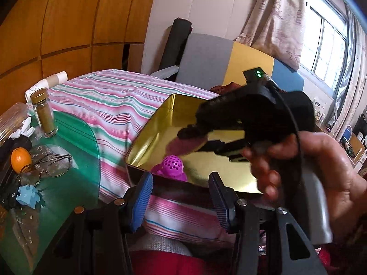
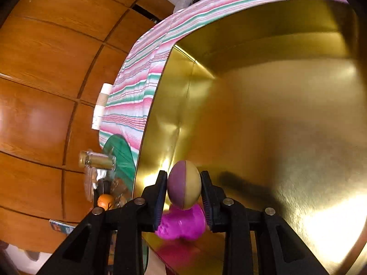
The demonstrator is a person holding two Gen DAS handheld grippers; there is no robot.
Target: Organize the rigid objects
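Note:
A gold-lined box (image 1: 229,169) lies open on a striped bedspread. A magenta perforated toy (image 1: 172,167) lies in its near left corner. My right gripper (image 2: 183,190) is shut on a purple-and-tan egg (image 2: 184,189) and holds it over the box (image 2: 286,126), just above the magenta toy (image 2: 181,225). In the left wrist view the right gripper (image 1: 195,137) reaches in from the right with the blurred egg (image 1: 187,145). My left gripper (image 1: 181,197) is open and empty at the box's near rim.
A green glass table (image 1: 75,142) at left holds a spice jar (image 1: 43,112), an orange (image 1: 21,160), eyeglasses (image 1: 52,167) and a blue puzzle piece (image 1: 28,196). The striped bedspread (image 1: 114,96) surrounds the box. Wooden wall panels stand behind.

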